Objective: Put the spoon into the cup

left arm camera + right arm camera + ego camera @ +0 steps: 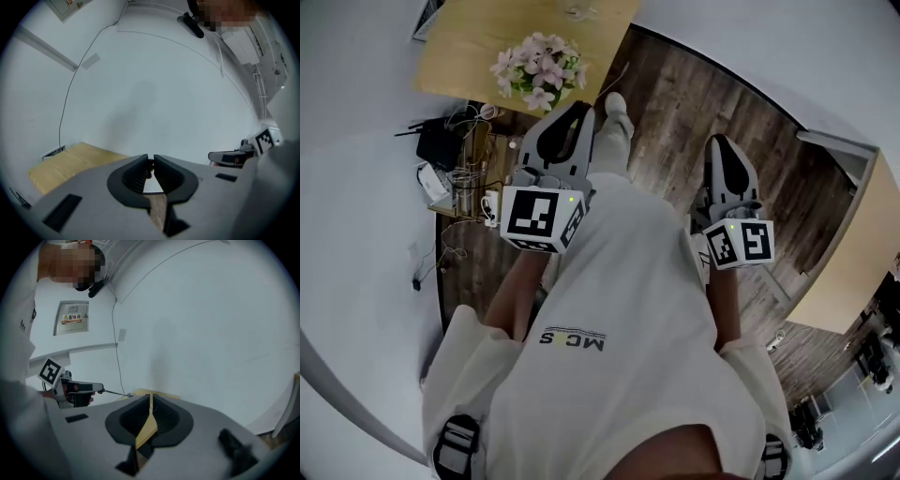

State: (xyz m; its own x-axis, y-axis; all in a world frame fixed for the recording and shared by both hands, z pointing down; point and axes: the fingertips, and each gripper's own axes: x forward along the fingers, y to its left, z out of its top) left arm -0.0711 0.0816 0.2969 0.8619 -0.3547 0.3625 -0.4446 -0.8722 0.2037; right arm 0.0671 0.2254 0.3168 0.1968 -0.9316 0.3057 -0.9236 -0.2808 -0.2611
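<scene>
Well, scene: a person in a white top [623,300] stands over a wood floor [703,103] with a hand-held gripper in each hand; both are raised in front of the body, well apart from each other
Left hand-held gripper [150,165]: jaws drawn almost together, only a narrow slit between them; something small and dark is pinched at the very tips
Spoon [116,392]: in the right gripper view, thin and metal; it sticks straight out of the left hand-held gripper's tips, handle end in the jaws, bowl end free in the air; it touches nothing else
Right hand-held gripper [150,400]: jaws closed tip to tip; nothing between them
Bench [473,47]: pale wood, ahead of the left hand-held gripper and beyond its tips
Flowers [536,70]: a pink and white bunch on the near part of the bench; just beyond the left jaws in the head view
Clear glass thing [578,9]: on the bench's far side, cut by the top edge; whether it is the cup cannot be told
Cables [461,169]: a tangle on the floor beside the bench, at the person's left
</scene>
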